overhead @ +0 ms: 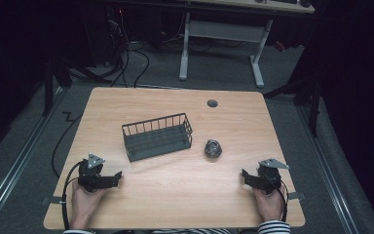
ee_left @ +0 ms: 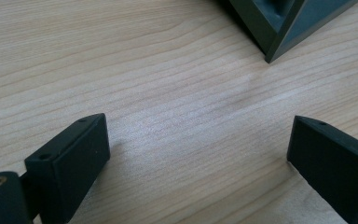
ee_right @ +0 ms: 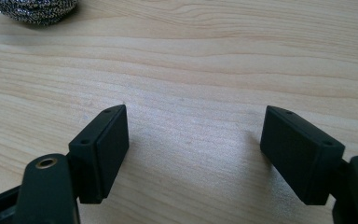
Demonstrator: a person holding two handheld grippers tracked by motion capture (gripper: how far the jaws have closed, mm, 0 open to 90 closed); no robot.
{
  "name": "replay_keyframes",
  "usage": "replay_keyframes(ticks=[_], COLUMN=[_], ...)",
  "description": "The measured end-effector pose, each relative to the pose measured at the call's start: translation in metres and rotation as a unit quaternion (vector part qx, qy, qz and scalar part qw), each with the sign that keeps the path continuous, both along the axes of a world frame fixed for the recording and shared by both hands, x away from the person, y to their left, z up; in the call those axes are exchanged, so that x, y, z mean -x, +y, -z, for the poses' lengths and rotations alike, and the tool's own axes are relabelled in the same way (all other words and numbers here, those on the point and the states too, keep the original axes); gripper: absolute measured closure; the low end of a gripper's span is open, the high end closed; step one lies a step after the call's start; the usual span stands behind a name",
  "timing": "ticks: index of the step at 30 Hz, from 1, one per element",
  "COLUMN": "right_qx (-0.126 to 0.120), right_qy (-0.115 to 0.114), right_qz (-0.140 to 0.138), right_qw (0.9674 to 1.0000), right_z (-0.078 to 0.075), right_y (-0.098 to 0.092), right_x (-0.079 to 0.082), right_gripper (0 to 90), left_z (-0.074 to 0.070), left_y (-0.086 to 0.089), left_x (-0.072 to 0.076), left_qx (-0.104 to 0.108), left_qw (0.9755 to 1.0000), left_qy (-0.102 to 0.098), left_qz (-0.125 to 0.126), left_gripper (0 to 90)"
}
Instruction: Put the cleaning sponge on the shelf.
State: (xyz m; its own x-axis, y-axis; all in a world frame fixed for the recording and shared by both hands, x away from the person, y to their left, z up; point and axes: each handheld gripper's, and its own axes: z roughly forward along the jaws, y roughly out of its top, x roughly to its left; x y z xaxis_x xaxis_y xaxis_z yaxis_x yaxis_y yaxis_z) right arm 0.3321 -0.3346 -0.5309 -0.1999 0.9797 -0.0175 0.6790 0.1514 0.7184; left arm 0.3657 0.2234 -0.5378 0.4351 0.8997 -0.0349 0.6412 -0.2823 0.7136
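- High view: the person's left hand (overhead: pixel 84 199) comes in over the near edge of the desk (overhead: pixel 175 195) by its near left corner, forearm pointing away from the person, and holds the left tongs (overhead: pixel 114 178) low over the wood with the jaws turned toward the middle of the desk.
- A grey three-cornered plate sits on top of the left tongs and a black cable loops back from them toward the near edge.
- The right hand (overhead: pixel 269 204) enters near the near right corner, a striped sleeve (overhead: pixel 274 227) at the wrist, and holds the right tongs (overhead: pixel 246 176) low, jaws aimed toward the left and slightly away from the person.
- In the left gripper view the left tongs (ee_left: pixel 198 140) stand wide apart with bare wood between the jaws, gripping nothing; a corner of the dark wire basket (ee_left: pixel 279 23) lies ahead at the upper right.
- In the right gripper view the right tongs (ee_right: pixel 193 135) are likewise spread wide and hold nothing; the steel-wool scrubber (ee_right: pixel 32 10) lies ahead at the upper left.
- The basket (overhead: pixel 157 137) stands around the middle of the desk, and the scrubber (overhead: pixel 213 148) rests just beside its right end, apart from it and from both tongs.
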Motion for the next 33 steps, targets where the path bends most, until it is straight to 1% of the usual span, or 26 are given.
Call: replay_keyframes(ticks=[6,8,9,12,13,16,17,19,24,25,26,28,29,30,32,33], right_qx=[0.0,0.0,0.0,0.0,0.0,0.0,0.0,0.0,0.001,0.001,0.001,0.001,0.001,0.001,0.001,0.001], right_qy=[0.0,0.0,0.0,0.0,0.0,0.0,0.0,0.001,0.0,0.0,0.0,0.0,-0.001,-0.001,0.0,0.0], right_qz=[0.0,0.0,0.0,0.0,0.0,0.0,0.0,0.0,-0.002,-0.002,-0.002,-0.002,-0.003,-0.003,-0.003,-0.003], right_qw=[1.0,1.0,1.0,1.0,1.0,1.0,1.0,1.0,1.0,1.0,1.0,1.0,1.0,1.0,1.0,1.0], right_z=[0.0,0.0,0.0,0.0,0.0,0.0,0.0,0.0,0.0,0.0,0.0,0.0,0.0,0.0,0.0,0.0], right_y=[0.0,0.0,0.0,0.0,0.0,0.0,0.0,0.0,0.0,0.0,0.0,0.0,0.0,0.0,0.0,0.0], right_x=[0.0,0.0,0.0,0.0,0.0,0.0,0.0,0.0,0.001,0.001,0.001,0.001,0.001,0.001,0.001,0.001], right_gripper=[23.8,23.8,23.8,23.8,23.9,23.9,24.1,24.5,24.9,24.9,24.9,24.9,25.0,25.0,25.0,25.0], left_z=[-0.001,-0.001,-0.003,-0.005,-0.008,-0.011,-0.013,-0.017,-0.022,-0.023,-0.025,-0.029,-0.036,-0.036,-0.042,-0.048], left_y=[0.0,0.0,0.0,0.0,0.0,0.0,-0.001,-0.003,-0.005,-0.005,-0.006,-0.007,-0.009,-0.009,-0.013,-0.016], left_x=[0.001,0.002,0.003,0.005,0.006,0.007,0.008,0.009,0.008,0.008,0.008,0.009,0.008,0.008,0.006,0.003], left_qx=[0.006,0.018,0.023,0.027,0.036,0.038,0.04,0.036,0.041,0.045,0.045,0.055,0.057,0.057,0.052,0.052], left_qw=[1.0,0.9998,0.9997,0.9996,0.9992,0.999,0.9988,0.9986,0.9984,0.9982,0.9981,0.9974,0.997,0.997,0.9969,0.9967], left_qy=[0.0,0.0,-0.005,-0.008,-0.009,-0.012,-0.016,-0.021,-0.017,-0.016,-0.016,-0.018,-0.02,-0.02,-0.024,-0.025], left_qz=[0.001,0.004,0.007,0.008,0.015,0.022,0.024,0.033,0.036,0.037,0.039,0.043,0.049,0.049,0.053,0.057], left_gripper=[8.3,9.3,11.0,12.7,14.3,14.8,15.1,15.1,15.9,15.8,15.8,15.8,15.8,15.7,15.7,15.6])
